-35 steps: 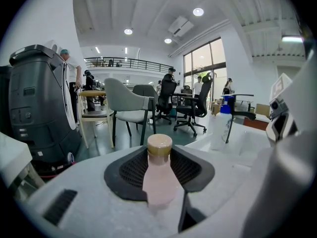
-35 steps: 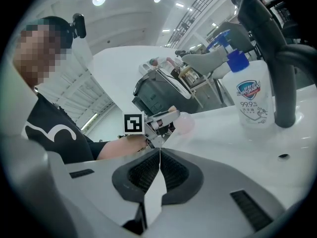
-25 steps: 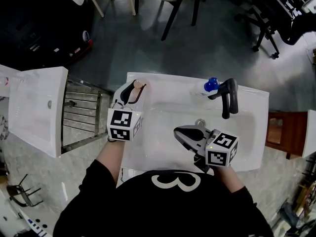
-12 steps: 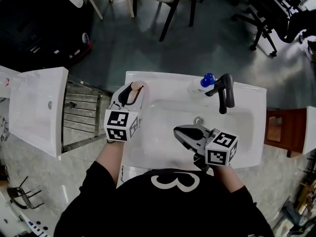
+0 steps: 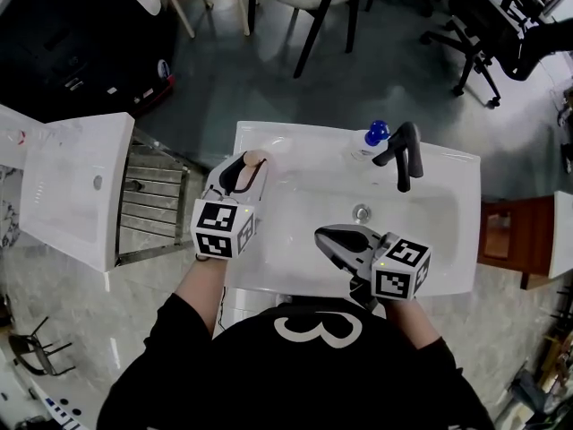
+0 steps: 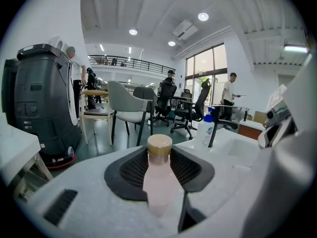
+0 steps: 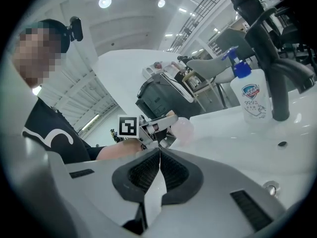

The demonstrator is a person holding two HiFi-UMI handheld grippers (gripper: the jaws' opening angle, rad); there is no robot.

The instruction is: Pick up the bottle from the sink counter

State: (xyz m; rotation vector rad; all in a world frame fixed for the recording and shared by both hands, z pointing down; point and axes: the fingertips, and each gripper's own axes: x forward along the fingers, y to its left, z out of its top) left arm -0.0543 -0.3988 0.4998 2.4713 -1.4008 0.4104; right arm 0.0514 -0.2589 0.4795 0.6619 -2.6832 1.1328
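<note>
The bottle (image 5: 252, 159) is pale pink with a tan cap (image 6: 160, 145). It is held clear of the counter, above the left rim of the white sink (image 5: 295, 240). My left gripper (image 5: 240, 172) is shut on its body, and in the left gripper view both pads (image 6: 133, 172) press its sides. My right gripper (image 5: 322, 236) hangs over the basin near the drain (image 5: 362, 212). In the right gripper view the jaws (image 7: 159, 155) meet with nothing between them.
A soap bottle with a blue pump (image 5: 372, 138) stands by the black faucet (image 5: 403, 155) on the back rim. A second white sink (image 5: 72, 186) and a metal rack (image 5: 152, 206) lie to the left, a brown stand (image 5: 510, 240) to the right. Chairs and people are beyond.
Both grippers have drawn back a little from the sink's far rim towards the person. The bottle stays in the left gripper and the right jaws stay shut.
</note>
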